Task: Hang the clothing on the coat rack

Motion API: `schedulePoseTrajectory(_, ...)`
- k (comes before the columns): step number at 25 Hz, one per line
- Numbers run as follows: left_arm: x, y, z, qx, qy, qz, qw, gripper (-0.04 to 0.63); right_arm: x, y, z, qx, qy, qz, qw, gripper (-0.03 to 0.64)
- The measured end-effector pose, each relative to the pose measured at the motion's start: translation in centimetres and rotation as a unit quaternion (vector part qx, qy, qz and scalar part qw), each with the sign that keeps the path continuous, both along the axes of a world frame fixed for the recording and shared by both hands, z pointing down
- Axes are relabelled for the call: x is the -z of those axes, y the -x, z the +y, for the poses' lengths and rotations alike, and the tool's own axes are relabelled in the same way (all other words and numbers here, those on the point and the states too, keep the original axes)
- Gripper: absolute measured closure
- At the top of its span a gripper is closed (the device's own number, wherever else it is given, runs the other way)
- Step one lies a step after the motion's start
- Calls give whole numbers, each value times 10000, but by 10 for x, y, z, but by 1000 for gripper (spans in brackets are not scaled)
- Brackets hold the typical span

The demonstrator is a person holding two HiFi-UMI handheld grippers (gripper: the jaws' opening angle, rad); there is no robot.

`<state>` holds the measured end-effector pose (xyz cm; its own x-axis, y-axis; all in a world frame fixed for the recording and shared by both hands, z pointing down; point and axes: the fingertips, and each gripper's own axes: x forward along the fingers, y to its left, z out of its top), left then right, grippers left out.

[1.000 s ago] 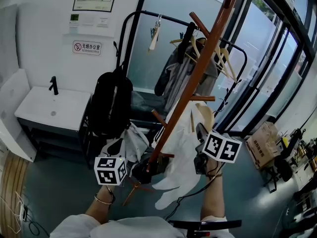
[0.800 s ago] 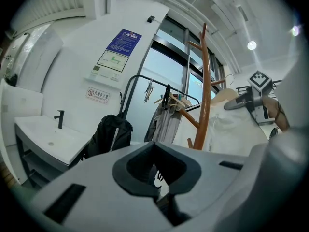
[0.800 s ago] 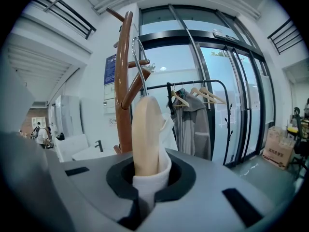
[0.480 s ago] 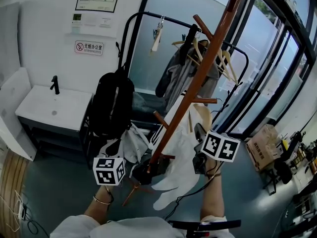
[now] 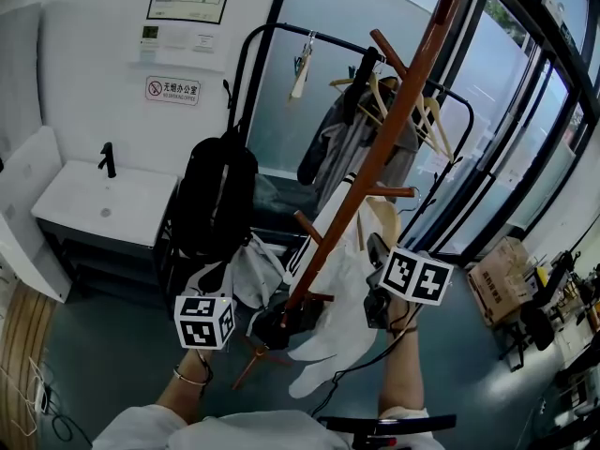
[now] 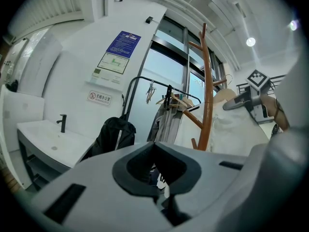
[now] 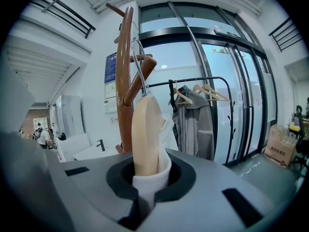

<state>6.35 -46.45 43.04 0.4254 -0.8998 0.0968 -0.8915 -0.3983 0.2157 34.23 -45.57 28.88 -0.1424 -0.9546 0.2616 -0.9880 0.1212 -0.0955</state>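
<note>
A tall wooden coat rack point(image 5: 375, 148) leans across the head view. My right gripper point(image 5: 373, 251) is shut on a wooden hanger point(image 7: 146, 134) that carries a white garment point(image 5: 342, 298). The hanger's metal hook point(image 7: 137, 62) is up against a peg point(image 7: 145, 69) of the rack; I cannot tell whether it rests on the peg. My left gripper point(image 5: 272, 324) is low beside the pole's foot with its jaws together. A sliver of white shows at the pinch in the left gripper view point(image 6: 164, 190), and I cannot tell what it is. The right gripper point(image 6: 241, 100) also appears there, beside the pole point(image 6: 207, 91).
A black clothes rail point(image 5: 281, 31) behind the rack holds spare hangers and a grey jacket point(image 5: 347, 148). A black backpack point(image 5: 214, 204) hangs at its left end. A white sink counter point(image 5: 75, 204) stands far left. Glass doors point(image 5: 506, 157) and a cardboard box point(image 5: 497, 275) are on the right.
</note>
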Motion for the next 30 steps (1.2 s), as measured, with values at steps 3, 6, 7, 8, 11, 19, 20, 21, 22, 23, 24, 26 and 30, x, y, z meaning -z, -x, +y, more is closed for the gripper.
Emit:
schedulePoseTrajectory(3,0,2,0,21,7,-13,10000,586,-1,0,-3,5,27,-6,10000,591)
schedulePoseTrajectory(6,-1,4,-1,45,25,-19,10000,586,-5,1,-5,16,73,-32,10000,591)
schedulePoseTrajectory(7,-1,5,-1,51,32,-20,10000,586,-6,2,-5,20,88,-38,10000,591)
schedulePoseTrajectory(8,-1,5,-2,54,38,-21,10000,586,-7,2,-6,27,99,-41,9999,591)
schedulePoseTrajectory(11,-2,5,-3,58,41,-15,10000,586,-8,3,-8,46,112,-48,9999,591)
schedulePoseTrajectory(19,-5,2,-8,47,63,1,10000,586,-13,6,-11,85,139,-117,9998,591)
schedulePoseTrajectory(20,-5,0,-8,35,62,4,10000,586,-14,7,-12,93,149,-122,9998,591)
schedulePoseTrajectory(21,-5,-1,-8,24,61,4,10000,586,-15,8,-12,103,159,-127,9997,591)
schedulePoseTrajectory(22,-5,-2,-9,17,62,6,10000,586,-16,8,-13,115,167,-132,9997,591)
schedulePoseTrajectory(23,-6,-3,-9,15,63,9,10000,586,-17,9,-14,128,175,-139,9997,591)
schedulePoseTrajectory(24,-6,-3,-10,15,65,15,10000,586,-18,10,-14,139,181,-145,9996,591)
schedulePoseTrajectory(26,-7,-3,-10,23,69,24,10000,586,-20,11,-15,153,187,-157,9996,591)
schedulePoseTrajectory(30,-9,1,-11,54,92,36,9999,586,-23,14,-17,186,205,-161,9995,591)
